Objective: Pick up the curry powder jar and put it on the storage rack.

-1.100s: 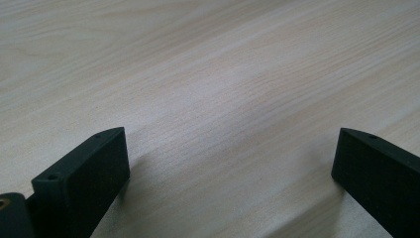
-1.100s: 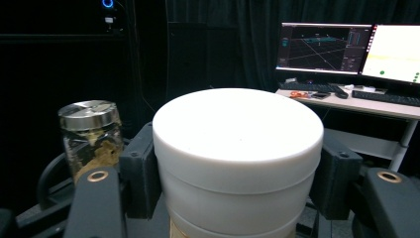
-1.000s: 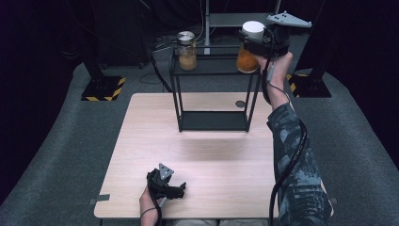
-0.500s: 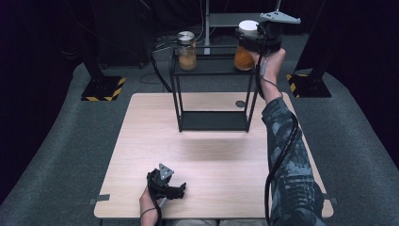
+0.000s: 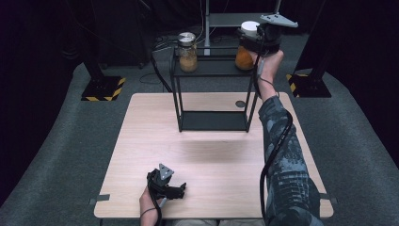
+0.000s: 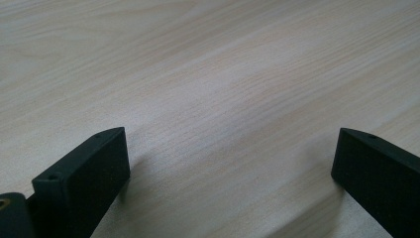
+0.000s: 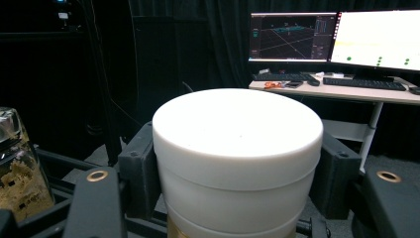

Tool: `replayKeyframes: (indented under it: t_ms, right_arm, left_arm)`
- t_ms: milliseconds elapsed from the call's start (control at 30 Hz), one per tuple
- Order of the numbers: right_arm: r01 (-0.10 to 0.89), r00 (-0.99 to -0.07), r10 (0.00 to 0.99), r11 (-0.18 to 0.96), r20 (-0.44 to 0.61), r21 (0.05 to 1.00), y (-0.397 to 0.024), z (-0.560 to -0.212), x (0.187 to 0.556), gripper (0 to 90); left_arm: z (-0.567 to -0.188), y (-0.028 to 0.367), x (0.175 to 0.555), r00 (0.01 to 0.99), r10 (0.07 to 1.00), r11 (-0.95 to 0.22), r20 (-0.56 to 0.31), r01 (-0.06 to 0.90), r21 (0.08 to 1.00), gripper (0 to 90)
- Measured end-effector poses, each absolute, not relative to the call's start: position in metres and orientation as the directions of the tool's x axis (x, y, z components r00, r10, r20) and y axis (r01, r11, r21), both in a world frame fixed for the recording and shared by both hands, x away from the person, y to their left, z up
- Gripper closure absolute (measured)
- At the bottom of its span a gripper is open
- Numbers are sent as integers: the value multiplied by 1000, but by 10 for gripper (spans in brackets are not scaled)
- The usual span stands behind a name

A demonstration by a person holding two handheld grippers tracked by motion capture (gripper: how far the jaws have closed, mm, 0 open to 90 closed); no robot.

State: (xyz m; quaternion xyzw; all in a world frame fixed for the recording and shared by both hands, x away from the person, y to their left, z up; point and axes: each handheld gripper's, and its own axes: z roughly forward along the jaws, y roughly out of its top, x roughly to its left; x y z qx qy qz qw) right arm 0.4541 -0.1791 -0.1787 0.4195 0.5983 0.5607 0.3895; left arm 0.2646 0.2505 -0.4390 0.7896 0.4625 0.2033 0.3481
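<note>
- We have the right gripper (image 5: 256, 44) clamped on the white-lidded glass jar of orange contents (image 5: 245, 51), jaws pressing either side of its white lid (image 7: 236, 134), at the right end of the black metal frame shelf's top tier (image 5: 214, 71).
- We judge this the placing step: the jar looks at or just above the tier, though we cannot tell whether its base is seated.
- Next, we reckon, it needs settling flat, well in from the edge, before the jaws part and draw straight back.
- A second glass jar with a metal lid, holding tan granular contents (image 5: 187, 52), stands at the tier's left end, well apart.
- Our left gripper (image 5: 165, 184) rests low over the pale wooden table (image 5: 141, 141), jaws wide apart and empty.
</note>
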Motion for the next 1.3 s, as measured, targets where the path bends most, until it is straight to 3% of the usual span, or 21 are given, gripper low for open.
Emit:
replayKeyframes:
  t_ms: [800, 833, 900, 1000, 1300]
  right_arm:
    - [79, -365, 931, 32, -1, 996, -185, -174, 455, 329]
    - [85, -364, 931, 33, 1, 996, -185, -173, 454, 313]
    - [96, -340, 940, 32, 2, 995, -180, -171, 453, 131]
    - [156, -334, 943, 57, -2, 986, -179, -163, 452, 10]
    - [264, -379, 925, 142, -33, 954, -205, -158, 411, 0]
  left_arm:
    - [-439, 250, 265, 487, 873, -327, -3, 590, 738, 6]
    - [-439, 250, 265, 488, 873, -327, -3, 590, 738, 6]
    - [-439, 250, 265, 489, 872, -328, -3, 590, 738, 6]
    - [-439, 251, 265, 490, 872, -329, -3, 590, 737, 6]
    - [-439, 250, 264, 487, 873, -331, 3, 588, 738, 5]
